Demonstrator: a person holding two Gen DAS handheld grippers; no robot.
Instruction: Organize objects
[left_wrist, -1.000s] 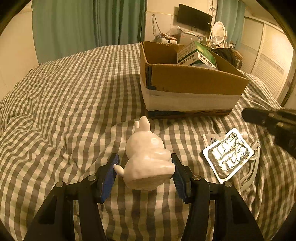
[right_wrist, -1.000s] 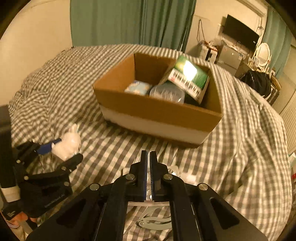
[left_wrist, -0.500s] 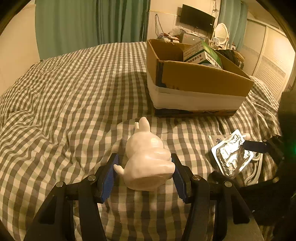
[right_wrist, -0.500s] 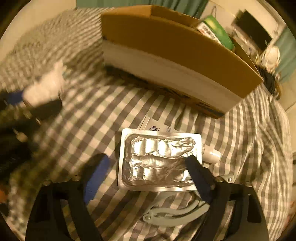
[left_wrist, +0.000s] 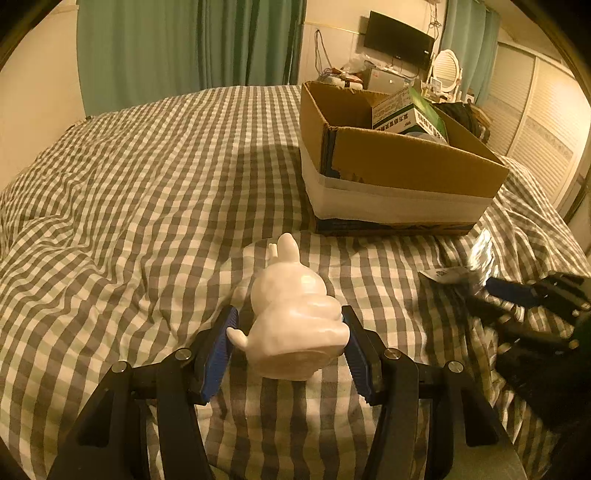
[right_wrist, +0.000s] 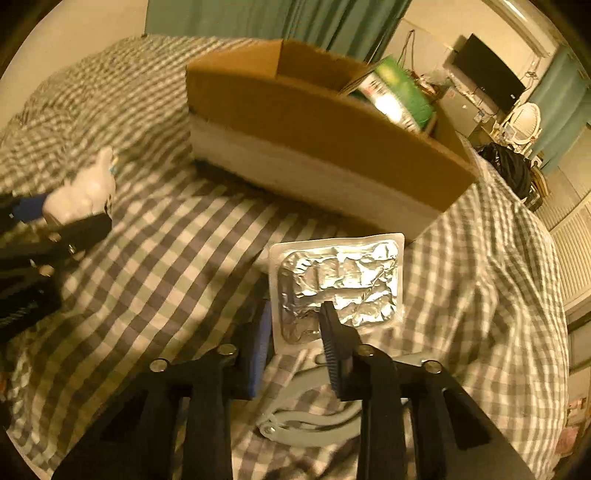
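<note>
A white rabbit figurine (left_wrist: 291, 317) sits between the blue pads of my left gripper (left_wrist: 288, 347), which is shut on it just above the checked bedspread. The same rabbit (right_wrist: 85, 188) shows at the left of the right wrist view. My right gripper (right_wrist: 295, 343) is shut on the lower corner of a silver foil blister pack (right_wrist: 340, 280), which is tipped up off the bed. In the left wrist view that pack (left_wrist: 480, 254) is a blur at the far right. An open cardboard box (left_wrist: 406, 173) stands on the bed behind both.
The box (right_wrist: 314, 140) holds a green and white carton (right_wrist: 395, 92) and other items. A pale plastic clip (right_wrist: 306, 424) lies under my right gripper. A printed leaflet (left_wrist: 443, 275) lies by the pack. Curtains, a TV and wardrobe doors lie beyond the bed.
My right gripper came down from above the bed, opened around the foil pack, then closed on it and tipped it up. My left gripper kept hold of the rabbit and shifted slightly.
</note>
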